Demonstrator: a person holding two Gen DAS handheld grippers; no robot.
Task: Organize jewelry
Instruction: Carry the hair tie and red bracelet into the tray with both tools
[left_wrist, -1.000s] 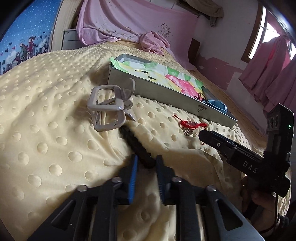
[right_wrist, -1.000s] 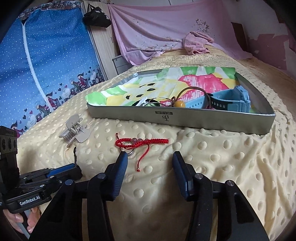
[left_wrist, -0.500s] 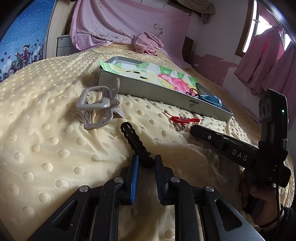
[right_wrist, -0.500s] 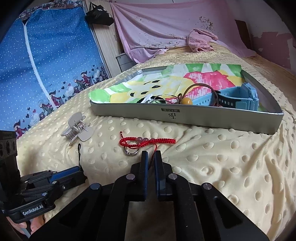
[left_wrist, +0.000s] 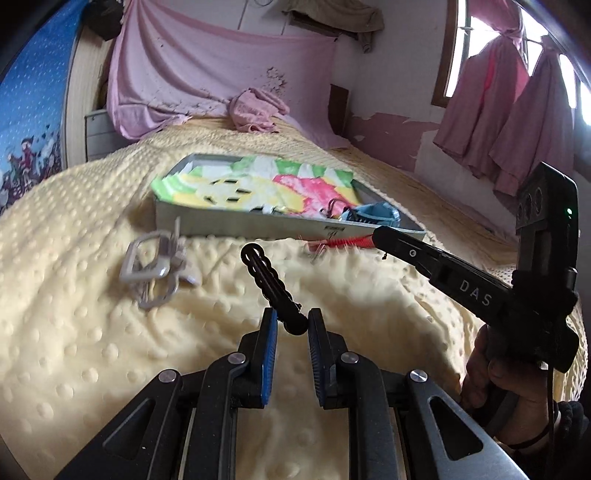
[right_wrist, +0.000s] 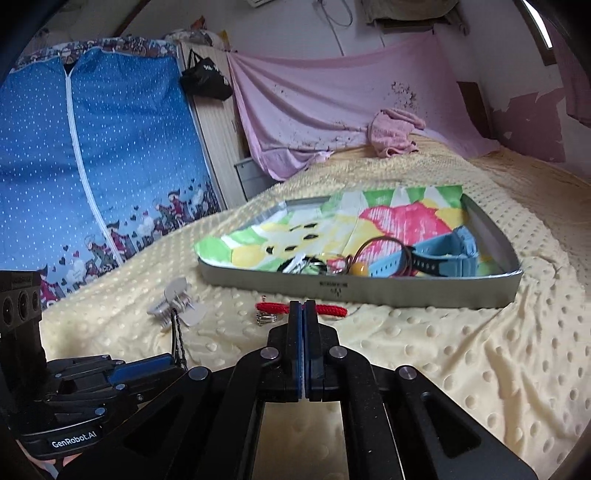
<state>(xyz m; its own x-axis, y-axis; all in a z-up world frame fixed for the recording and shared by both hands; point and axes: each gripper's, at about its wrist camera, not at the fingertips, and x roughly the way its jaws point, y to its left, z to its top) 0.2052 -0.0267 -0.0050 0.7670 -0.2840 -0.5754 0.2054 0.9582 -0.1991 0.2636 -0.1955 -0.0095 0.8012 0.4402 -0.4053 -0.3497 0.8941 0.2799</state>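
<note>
My left gripper (left_wrist: 290, 321) is shut on one end of a black wavy hair clip (left_wrist: 269, 277), which sticks up and away, off the yellow dotted blanket. My right gripper (right_wrist: 303, 310) is shut on a red braided bracelet (right_wrist: 328, 309); the cord shows on both sides of its fingertips, with small metal rings hanging at the left. In the left wrist view the right gripper (left_wrist: 380, 236) holds the red bracelet (left_wrist: 343, 242) just in front of the grey tray (left_wrist: 240, 225). The tray (right_wrist: 406, 291) has a colourful liner and holds a blue watch (right_wrist: 443, 254) and other small pieces.
A grey claw clip (left_wrist: 151, 266) lies on the blanket left of the tray, also visible as the claw clip (right_wrist: 177, 304) in the right wrist view. A pink cloth (right_wrist: 395, 133) lies at the bed's far end. A blue fabric wardrobe (right_wrist: 92, 166) stands left.
The right jaws closed on the red bracelet and raised it off the blanket. The left gripper rose with the black clip, which now points up clear of the claw clip.
</note>
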